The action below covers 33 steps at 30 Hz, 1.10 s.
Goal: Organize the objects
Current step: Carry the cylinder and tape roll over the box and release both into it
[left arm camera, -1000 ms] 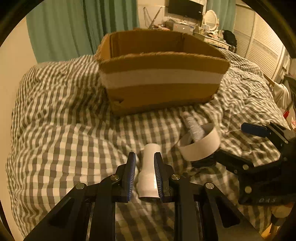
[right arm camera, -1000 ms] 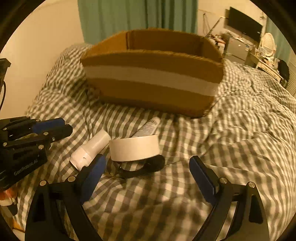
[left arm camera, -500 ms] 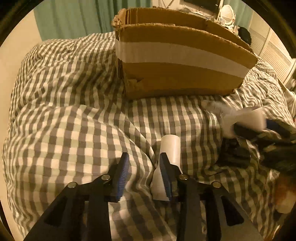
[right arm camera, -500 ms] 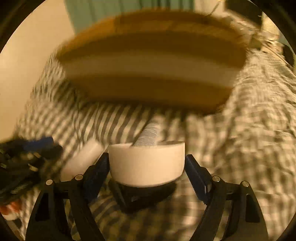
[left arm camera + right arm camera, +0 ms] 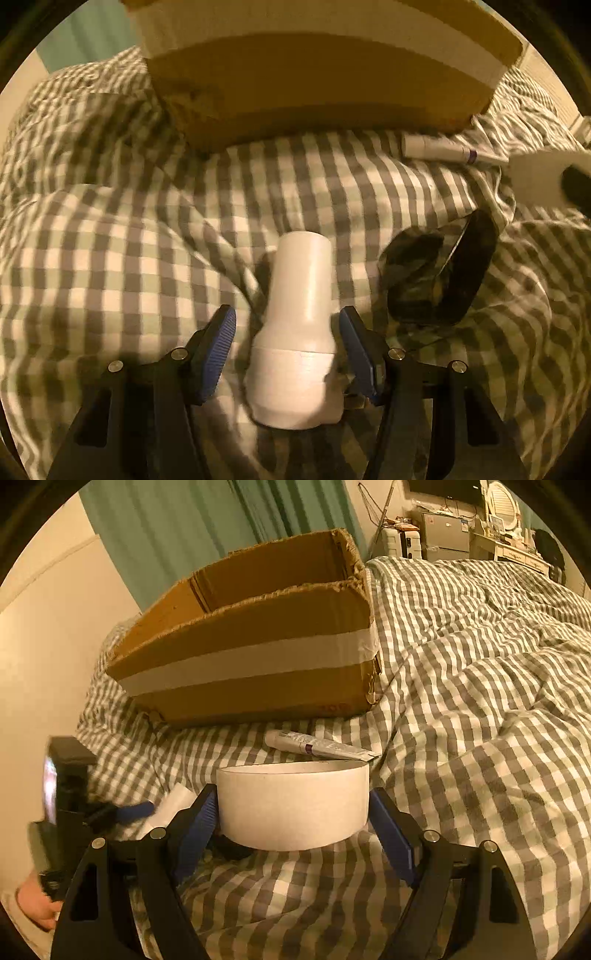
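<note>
- Straddling the white bottle (image 5: 299, 325), your left gripper (image 5: 286, 349) is spread wide, pads clear on both sides; bottle lies on the checked duvet (image 5: 110, 258), not gripped yet.
- Your right gripper (image 5: 291, 825) has its fingers against both sides of the white tape roll (image 5: 293, 805); looks held, roll apparently lifted off the bed.
- Cardboard box (image 5: 251, 657) sits just beyond; what shows of its inside looks bare, so nothing seems packed yet.
- Left to do, by my read: tape roll, bottle, the tube (image 5: 317, 746) beside the box, and the dark object (image 5: 439, 273) right of the bottle.
</note>
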Tool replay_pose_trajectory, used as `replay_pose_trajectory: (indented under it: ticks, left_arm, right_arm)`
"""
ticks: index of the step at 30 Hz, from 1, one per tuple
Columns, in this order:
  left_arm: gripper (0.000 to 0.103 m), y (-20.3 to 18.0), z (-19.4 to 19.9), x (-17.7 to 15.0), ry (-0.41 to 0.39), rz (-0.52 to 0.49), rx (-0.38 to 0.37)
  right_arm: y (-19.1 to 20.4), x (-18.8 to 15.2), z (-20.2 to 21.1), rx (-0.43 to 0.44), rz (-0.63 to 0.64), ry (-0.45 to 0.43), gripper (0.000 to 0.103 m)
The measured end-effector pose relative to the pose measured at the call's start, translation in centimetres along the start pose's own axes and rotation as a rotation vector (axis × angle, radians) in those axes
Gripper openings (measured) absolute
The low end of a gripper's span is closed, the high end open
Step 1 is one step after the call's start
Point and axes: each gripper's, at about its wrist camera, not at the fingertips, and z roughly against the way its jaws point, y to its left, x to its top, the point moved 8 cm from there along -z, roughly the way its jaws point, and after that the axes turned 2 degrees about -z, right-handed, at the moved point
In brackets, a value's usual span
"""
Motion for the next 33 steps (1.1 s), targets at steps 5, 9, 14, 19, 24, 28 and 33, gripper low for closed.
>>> replay_pose_trajectory:
  ticks: [5,9,14,19,24,28,33]
  left_arm:
    - [0.048,-1.3,0.0,-0.7,0.003,-0.068,0.012]
    - [0.044,-1.2,1.2,-1.0,-0.02,-0.052,0.003]
    - [0.044,-1.1,4.6,-1.4,-0.088,-0.014,-0.031]
    - [0.044,-0.6,8.2,-1.3,-0.165,-0.005,-0.057]
    - [0.044,0.3,12.4,1.4,-0.278,0.018,-0.097]
    - [0.044,0.1,16.6,2.6,-0.363,0.028,-0.158]
    - [0.044,0.4,20.8,5.0,-0.463,0.018,-0.157]
  right_arm:
    - [0.9,-0.1,1.0,0.01,0.013,-0.021,0.08]
    - [1.3,-0.6,2.2,0.001,0.024,-0.034,0.08]
    - [1.3,-1.0,3.9,-0.028,0.021,-0.048,0.08]
    - [3.0,-1.0,6.0,-0.046,0.058,-0.072,0.08]
    - [5.5,-0.6,8.6,-0.083,0.119,-0.098,0.08]
    - [7.4,0.0,11.3,-0.113,0.173,-0.152,0.08]
    - [8.9,1.7,13.6,-0.134,0.218,-0.201,0.08]
